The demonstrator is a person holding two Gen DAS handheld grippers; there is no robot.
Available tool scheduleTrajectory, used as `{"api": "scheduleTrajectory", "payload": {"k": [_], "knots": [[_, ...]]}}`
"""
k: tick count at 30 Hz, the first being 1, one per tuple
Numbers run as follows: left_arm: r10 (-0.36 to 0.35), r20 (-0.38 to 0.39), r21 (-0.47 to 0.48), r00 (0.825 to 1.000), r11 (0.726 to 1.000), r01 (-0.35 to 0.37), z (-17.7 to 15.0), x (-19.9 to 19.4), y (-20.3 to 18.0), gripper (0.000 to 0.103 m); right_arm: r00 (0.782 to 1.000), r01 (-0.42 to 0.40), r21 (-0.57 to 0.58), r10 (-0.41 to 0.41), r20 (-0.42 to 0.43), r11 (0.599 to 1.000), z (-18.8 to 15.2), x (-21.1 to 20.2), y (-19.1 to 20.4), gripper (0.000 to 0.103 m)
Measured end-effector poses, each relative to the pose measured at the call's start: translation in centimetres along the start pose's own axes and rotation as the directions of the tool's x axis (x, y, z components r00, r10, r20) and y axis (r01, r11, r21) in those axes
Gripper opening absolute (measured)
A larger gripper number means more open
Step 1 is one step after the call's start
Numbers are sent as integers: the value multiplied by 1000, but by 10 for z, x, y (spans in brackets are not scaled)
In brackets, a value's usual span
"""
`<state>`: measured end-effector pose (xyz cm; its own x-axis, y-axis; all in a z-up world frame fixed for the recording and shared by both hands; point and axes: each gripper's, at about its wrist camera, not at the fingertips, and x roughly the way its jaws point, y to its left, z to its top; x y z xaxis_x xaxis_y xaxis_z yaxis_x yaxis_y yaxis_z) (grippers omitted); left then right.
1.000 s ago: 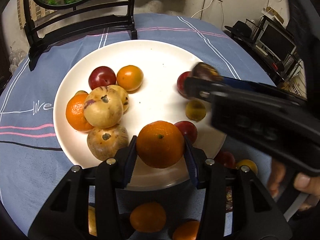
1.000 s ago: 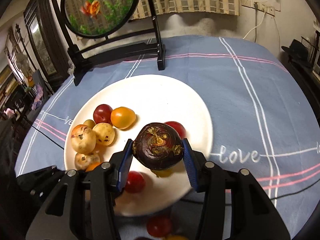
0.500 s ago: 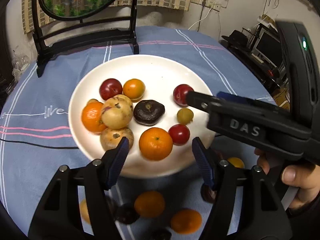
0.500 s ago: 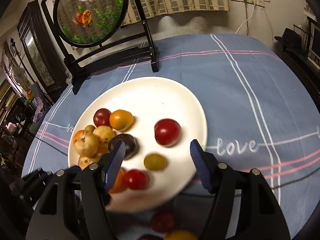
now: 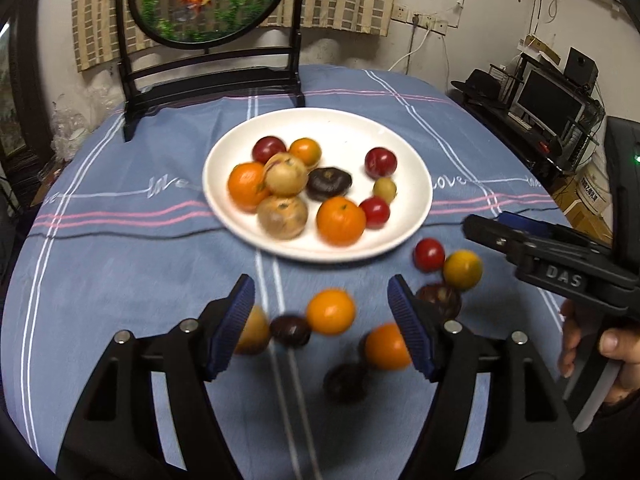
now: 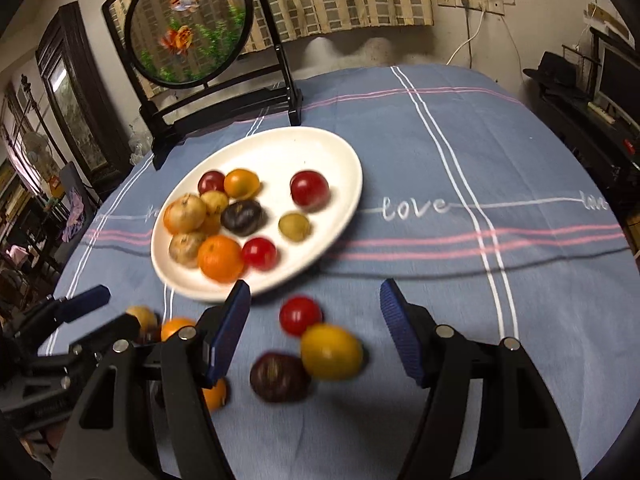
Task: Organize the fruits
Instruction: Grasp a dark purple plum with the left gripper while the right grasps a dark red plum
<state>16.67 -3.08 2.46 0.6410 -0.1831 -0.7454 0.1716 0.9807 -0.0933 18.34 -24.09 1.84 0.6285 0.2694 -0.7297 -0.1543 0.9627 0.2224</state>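
Observation:
A white plate (image 5: 340, 132) (image 6: 288, 148) on the blue cloth holds several fruits, among them an orange (image 5: 341, 220) (image 6: 221, 258) and a dark purple fruit (image 5: 329, 183) (image 6: 242, 217). My left gripper (image 5: 320, 288) (image 6: 114, 310) hovers short of the plate with its jaws opening and nothing pressed between them. Below it, loose on the cloth, lie an orange (image 5: 330, 311) and a dark fruit (image 5: 290, 330). My right gripper (image 6: 315, 292) (image 5: 492, 222) is open and empty above a red fruit (image 6: 300, 315), a yellow fruit (image 6: 331, 351) and a dark purple fruit (image 6: 279, 376).
A round goldfish screen (image 5: 208, 0) on a black stand is at the table's far side. A dark cable (image 5: 120, 236) crosses the cloth in front of the plate. A person's hand (image 5: 612, 352) holds the right gripper. Shelves with a monitor (image 5: 548, 104) are off to the right.
The left gripper let go of the orange and the right one let go of the dark fruit; both now lie on the plate. Both grippers opened and drew back over the loose fruits.

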Motion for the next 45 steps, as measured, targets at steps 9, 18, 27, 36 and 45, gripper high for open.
{"api": "scheduleTrajectory", "payload": {"k": [9, 18, 27, 36, 45], "knots": [[33, -11, -12, 999, 999, -33, -39, -19, 10, 73, 1000, 18, -16, -18, 3, 1000, -46, -22, 6, 68], [61, -29, 25, 998, 998, -61, -61, -19, 7, 73, 999, 51, -12, -51, -8, 999, -81, -32, -3, 68], [50, -75, 54, 996, 997, -46, -74, -2, -3, 73, 998, 65, -49, -65, -5, 997, -93, -33, 2, 68], [56, -99, 107, 994, 993, -45, -68, 20, -16, 71, 998, 57, -50, -57, -6, 997, -97, -36, -1, 68], [-7, -99, 158, 995, 987, 22, -66, 29, -30, 28, 998, 31, -24, -33, -47, 999, -96, -28, -6, 68]]}}
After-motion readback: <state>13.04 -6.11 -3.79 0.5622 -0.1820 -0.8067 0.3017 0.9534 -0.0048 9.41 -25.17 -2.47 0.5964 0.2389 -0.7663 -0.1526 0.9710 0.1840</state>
